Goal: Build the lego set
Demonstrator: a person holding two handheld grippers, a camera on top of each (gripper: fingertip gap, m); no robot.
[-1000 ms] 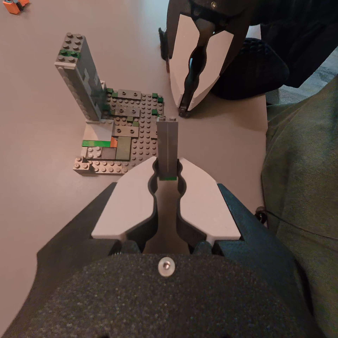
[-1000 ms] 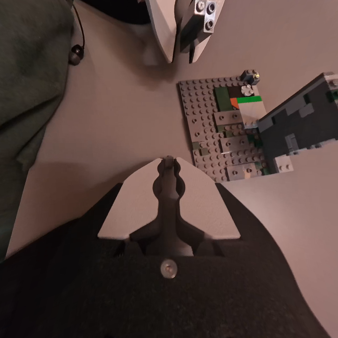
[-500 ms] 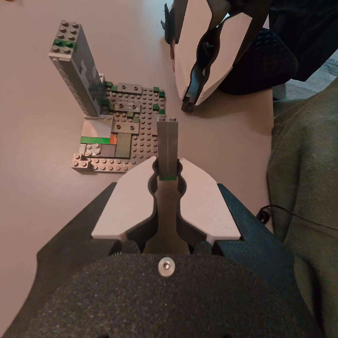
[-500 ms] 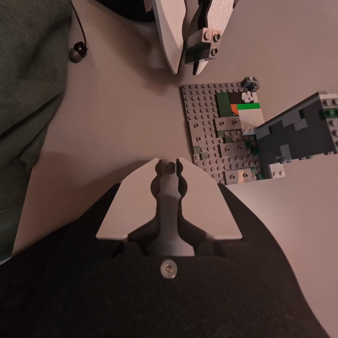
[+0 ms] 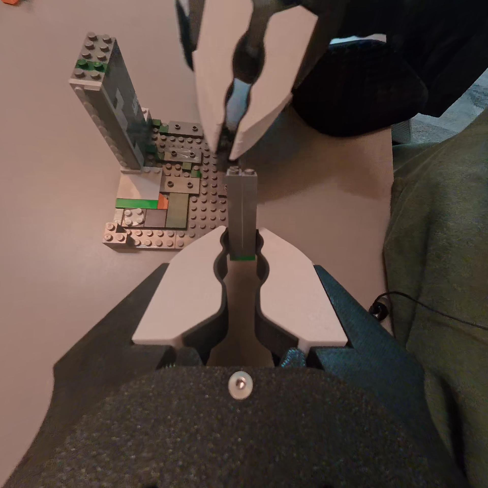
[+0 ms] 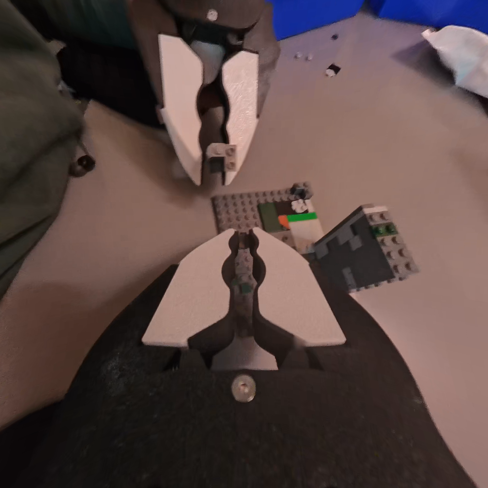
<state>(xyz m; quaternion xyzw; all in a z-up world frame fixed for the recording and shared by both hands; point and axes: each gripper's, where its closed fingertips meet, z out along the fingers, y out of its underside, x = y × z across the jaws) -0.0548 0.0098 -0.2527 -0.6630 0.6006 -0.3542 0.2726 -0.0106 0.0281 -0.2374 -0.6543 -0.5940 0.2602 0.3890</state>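
My left gripper [image 5: 242, 230] is shut on a tall grey column [image 5: 242, 208] with a green foot, held above the table at the right edge of the grey studded baseplate [image 5: 208, 211]. The column also shows end-on in the right wrist view [image 6: 222, 155]. My right gripper [image 6: 242, 231] is shut on a small dark piece [image 6: 243, 239] and hovers over the baseplate [image 6: 237, 211]. Its tips [image 5: 227, 155] sit just beyond the column's studded top. A tall grey tower [image 5: 111, 105] stands at the baseplate's far left corner; it also shows in the right wrist view [image 6: 364, 253].
A green sleeve [image 5: 435, 237] and a black cable with a bead [image 5: 380, 309] lie at the right. A dark rounded object [image 5: 356, 92] sits behind the right gripper. A blue bin [image 6: 317, 15], a white bag [image 6: 462, 58] and small loose pieces [image 6: 331, 70] lie beyond. Left tips to right tips: about 6 centimetres.
My right gripper has lifted off the table with the small piece and moved over the baseplate, close to the column's top. My left gripper still holds the column and has shifted slightly.
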